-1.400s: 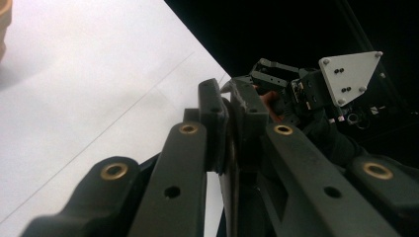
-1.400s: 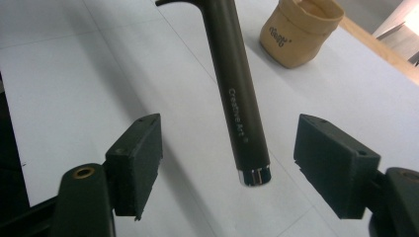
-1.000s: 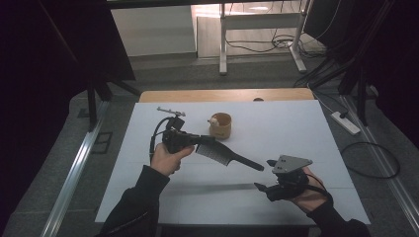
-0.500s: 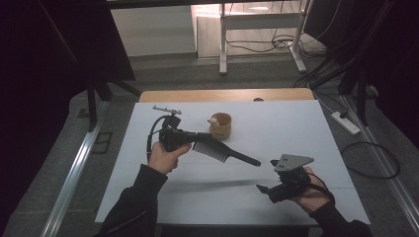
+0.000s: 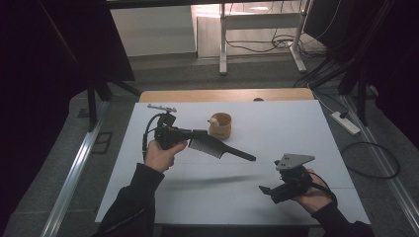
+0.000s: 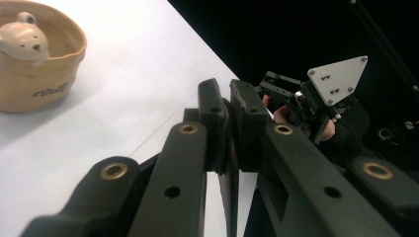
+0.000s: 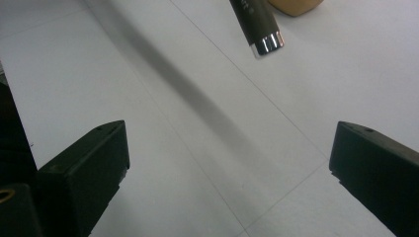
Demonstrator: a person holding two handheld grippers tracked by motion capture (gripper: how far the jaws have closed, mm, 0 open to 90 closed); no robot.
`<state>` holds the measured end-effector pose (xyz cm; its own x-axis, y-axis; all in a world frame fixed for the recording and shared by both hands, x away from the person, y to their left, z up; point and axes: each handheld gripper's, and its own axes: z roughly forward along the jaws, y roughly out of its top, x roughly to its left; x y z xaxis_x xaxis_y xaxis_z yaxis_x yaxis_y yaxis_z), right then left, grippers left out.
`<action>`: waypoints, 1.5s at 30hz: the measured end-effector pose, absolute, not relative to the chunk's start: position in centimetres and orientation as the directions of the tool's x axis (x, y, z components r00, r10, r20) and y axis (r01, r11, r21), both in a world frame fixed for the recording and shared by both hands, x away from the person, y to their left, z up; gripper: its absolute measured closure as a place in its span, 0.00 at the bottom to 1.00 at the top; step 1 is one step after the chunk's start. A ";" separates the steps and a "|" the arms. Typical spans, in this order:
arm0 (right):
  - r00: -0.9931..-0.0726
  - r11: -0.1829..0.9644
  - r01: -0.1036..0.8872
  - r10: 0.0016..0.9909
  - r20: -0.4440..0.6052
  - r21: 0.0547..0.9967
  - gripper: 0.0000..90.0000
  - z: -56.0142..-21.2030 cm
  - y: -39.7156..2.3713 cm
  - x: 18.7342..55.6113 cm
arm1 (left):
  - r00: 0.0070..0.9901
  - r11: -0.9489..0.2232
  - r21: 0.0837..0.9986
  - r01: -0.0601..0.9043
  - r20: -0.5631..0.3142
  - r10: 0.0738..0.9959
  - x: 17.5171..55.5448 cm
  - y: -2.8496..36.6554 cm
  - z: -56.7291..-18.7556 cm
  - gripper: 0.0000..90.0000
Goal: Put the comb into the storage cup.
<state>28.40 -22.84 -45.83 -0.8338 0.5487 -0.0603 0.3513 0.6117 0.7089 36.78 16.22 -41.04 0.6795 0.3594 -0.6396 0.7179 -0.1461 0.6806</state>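
Observation:
My left gripper [image 5: 197,134] is shut on the toothed end of a black comb [image 5: 222,148], held above the white table [image 5: 296,128]. The comb's handle points right and toward me and ends in a silver cap [image 7: 267,43]. In the left gripper view the pads [image 6: 213,106] pinch the comb's thin edge [image 6: 228,182]. My right gripper [image 5: 264,190] sits low at the front right, pointing left toward the comb. Its jaws have just been opening and now stand wide with nothing between them [image 7: 230,153].
A tan cup [image 5: 220,126] with a small bear figure [image 6: 22,42] on its rim stands just behind the comb. A bare wooden strip [image 5: 227,95] runs along the table's far edge. Cables and a power strip [image 5: 346,123] lie on the floor at right.
The right gripper's jaws have spread wider. The comb's handle tip has shifted slightly left and up. Both hands stay roughly in place.

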 end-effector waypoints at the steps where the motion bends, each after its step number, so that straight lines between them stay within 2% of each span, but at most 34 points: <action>1: -0.833 0.610 0.353 0.550 -0.059 0.710 0.02 -45.9 -22.9 28.4 | 0.679 -0.145 0.682 0.717 -0.636 0.366 36.8 16.4 -41.0 0.93; 20: -0.802 0.571 0.425 0.597 -0.001 0.702 0.00 -46.0 -24.3 28.2 | 0.674 -0.131 0.693 0.709 -0.611 0.414 37.2 18.1 -40.0 0.93; 45: -0.759 0.533 0.478 0.651 0.023 0.698 0.00 -46.0 -26.3 27.1 | 0.650 -0.096 0.695 0.712 -0.602 0.463 38.4 20.8 -38.1 0.93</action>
<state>27.10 -26.26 -46.04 -0.7588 0.6509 0.0226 0.4781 0.5331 0.6980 38.41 20.81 -38.07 0.6503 0.4627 -0.6025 0.7124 -0.0960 0.6952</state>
